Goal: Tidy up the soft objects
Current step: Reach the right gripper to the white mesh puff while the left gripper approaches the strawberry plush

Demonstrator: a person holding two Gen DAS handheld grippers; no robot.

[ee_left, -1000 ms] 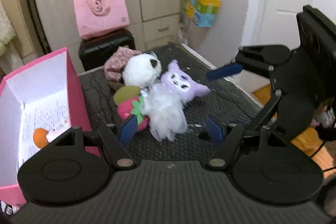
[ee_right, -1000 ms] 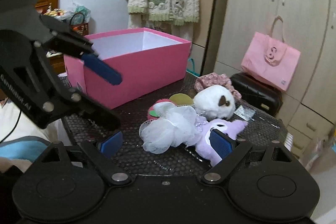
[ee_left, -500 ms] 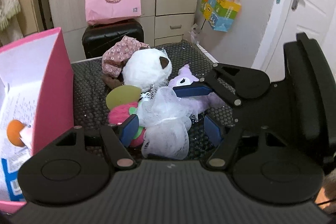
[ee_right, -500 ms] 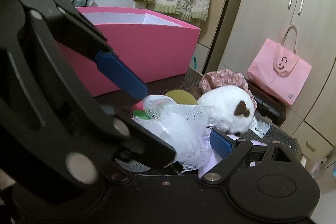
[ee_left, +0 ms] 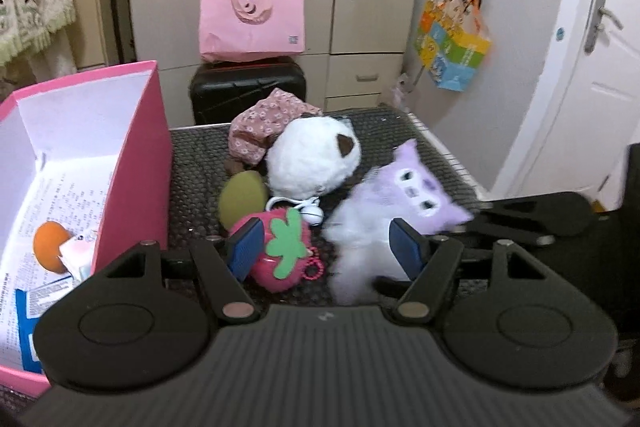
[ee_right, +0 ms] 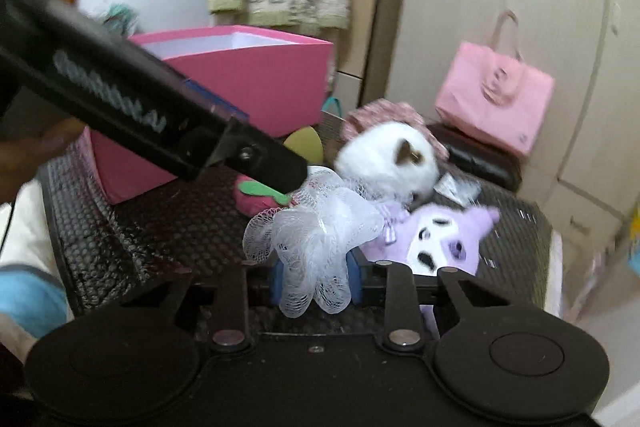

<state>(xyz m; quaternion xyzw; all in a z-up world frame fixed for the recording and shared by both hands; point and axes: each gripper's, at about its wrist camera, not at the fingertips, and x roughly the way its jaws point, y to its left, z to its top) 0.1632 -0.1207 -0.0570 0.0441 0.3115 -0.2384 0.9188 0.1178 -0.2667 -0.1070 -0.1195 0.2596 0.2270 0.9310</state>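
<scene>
While right tongs (ee_right: 316,285) clench the mesh pouf (ee_right: 316,227), left tongs (ee_left: 326,247) spread wide, strawberry plush (ee_left: 280,251) between, pink box (ee_left: 136,163) alongside.

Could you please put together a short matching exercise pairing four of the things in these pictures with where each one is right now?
Things:
1. white mesh pouf
2. orange ball
3. pink tote bag
4. strawberry plush

Places:
a. inside the pink box
b. on the black suitcase
c. clamped in the right tongs
d. on the mat, in front of the open left tongs

Pairs: 1-c, 2-a, 3-b, 4-d
</scene>
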